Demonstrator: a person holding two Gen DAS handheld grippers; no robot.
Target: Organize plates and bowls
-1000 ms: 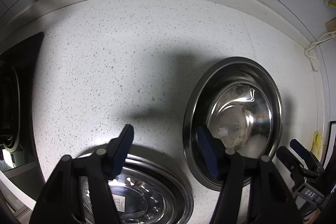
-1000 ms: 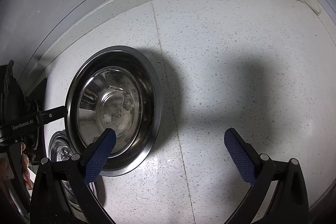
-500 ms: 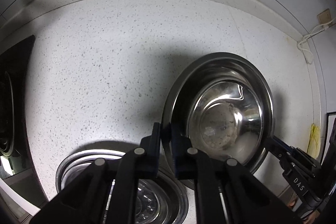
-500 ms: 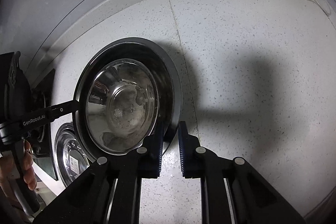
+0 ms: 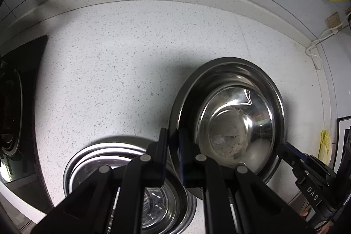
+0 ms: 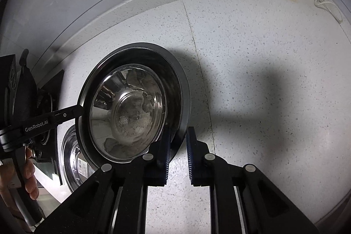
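Steel is stiff and slippery, so you pinch the bowl [image 5: 230, 122] by its thin rim, left hand-held gripper [image 5: 173, 157] and right hand-held gripper [image 6: 177, 146] clenched, just above the table [image 5: 109, 63].

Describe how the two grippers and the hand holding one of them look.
The left gripper and right gripper are matte black, with angular linkage arms, round silver pivot pins and ribbed blue finger pads. White lettering marks them: "GenRobot.AI" on the left, "DAS" on the right. A bare hand wraps the left gripper's black handle; no sleeve shows.
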